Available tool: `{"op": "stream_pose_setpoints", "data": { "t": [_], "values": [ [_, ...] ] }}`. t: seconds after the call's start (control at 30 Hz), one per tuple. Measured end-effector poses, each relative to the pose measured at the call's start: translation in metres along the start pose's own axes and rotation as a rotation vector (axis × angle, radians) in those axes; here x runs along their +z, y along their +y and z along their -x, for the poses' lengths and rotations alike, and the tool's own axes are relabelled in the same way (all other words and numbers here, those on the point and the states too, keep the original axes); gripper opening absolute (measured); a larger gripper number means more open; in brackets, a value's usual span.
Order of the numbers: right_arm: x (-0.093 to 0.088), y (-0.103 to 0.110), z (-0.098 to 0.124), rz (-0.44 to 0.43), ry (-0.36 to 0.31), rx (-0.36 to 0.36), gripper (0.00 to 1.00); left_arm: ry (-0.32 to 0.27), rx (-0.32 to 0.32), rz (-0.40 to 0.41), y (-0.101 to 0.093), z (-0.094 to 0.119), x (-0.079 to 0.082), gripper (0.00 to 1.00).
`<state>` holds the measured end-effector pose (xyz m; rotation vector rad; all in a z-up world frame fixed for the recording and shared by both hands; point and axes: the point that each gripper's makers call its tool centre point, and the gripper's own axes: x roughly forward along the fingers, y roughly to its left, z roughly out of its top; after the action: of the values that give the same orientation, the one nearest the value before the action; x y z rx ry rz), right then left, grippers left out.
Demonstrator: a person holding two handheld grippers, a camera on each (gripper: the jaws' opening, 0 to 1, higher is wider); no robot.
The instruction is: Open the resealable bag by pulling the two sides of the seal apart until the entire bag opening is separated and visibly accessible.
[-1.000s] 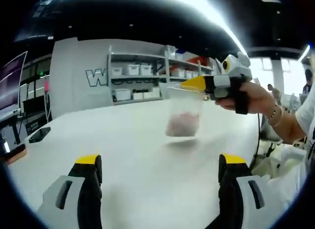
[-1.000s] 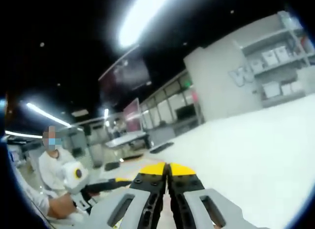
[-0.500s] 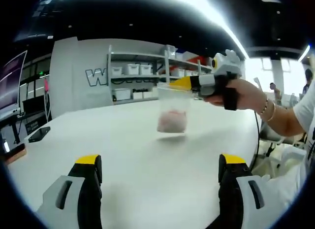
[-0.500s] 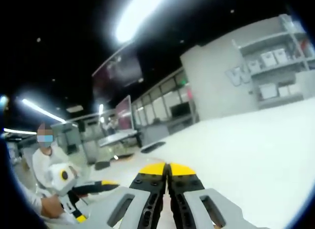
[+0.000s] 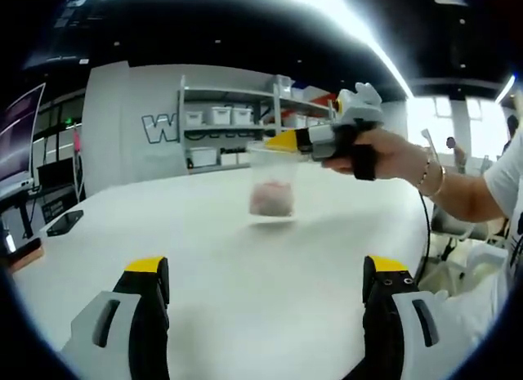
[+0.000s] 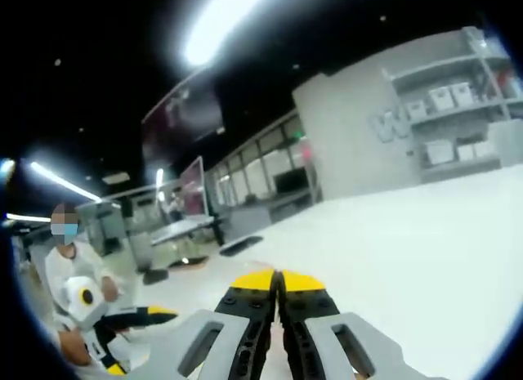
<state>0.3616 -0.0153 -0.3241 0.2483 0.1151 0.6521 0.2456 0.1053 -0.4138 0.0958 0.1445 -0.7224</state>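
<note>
The right tool (image 5: 282, 140), jaws closed, holds the clear plastic resealable bag with pinkish contents (image 5: 271, 182) by its top edge, hanging just above the white counter (image 5: 245, 266). The left tool (image 5: 265, 274) stands wide open, well apart from the bag.

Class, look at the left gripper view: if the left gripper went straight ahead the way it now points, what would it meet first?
Probably the clear bag hanging from the right gripper, above the white table. The left gripper is open and aims roughly at it, with nothing between; depth is unclear.
</note>
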Motion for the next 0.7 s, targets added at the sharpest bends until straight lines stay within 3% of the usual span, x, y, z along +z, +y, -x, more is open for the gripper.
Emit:
{"op": "stream_pose_setpoints", "data": {
  "t": [0.7],
  "values": [
    [0.008,-0.022,-0.023,0.029,0.029,-0.053,0.00,0.000,0.002,-0.003,0.000,0.000,0.000,0.98]
  ]
}}
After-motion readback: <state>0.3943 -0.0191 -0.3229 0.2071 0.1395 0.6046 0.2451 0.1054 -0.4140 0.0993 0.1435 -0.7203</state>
